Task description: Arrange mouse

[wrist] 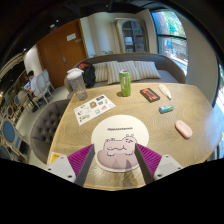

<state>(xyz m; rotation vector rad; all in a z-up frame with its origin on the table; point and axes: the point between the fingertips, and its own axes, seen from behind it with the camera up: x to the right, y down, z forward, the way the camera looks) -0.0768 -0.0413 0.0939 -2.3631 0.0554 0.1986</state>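
Observation:
A pink mouse [184, 128] lies on the wooden table [140, 115], off to the right of my fingers and a little ahead of them. A round white mouse pad [113, 131] with a pink cartoon animal printed on it lies just ahead of the fingers, and its near edge reaches in between them. My gripper [113, 160] is open and holds nothing. Its magenta pads [76, 157] stand wide apart on either side of the mouse pad's near edge. The mouse is apart from the mouse pad.
Beyond the mouse pad lie a printed sheet [95, 105], a green can [125, 82], a clear jar [76, 80], a dark flat case [149, 94], a white item [165, 90] and a small teal item [165, 108]. A grey chair [42, 125] stands left, a sofa [130, 68] behind.

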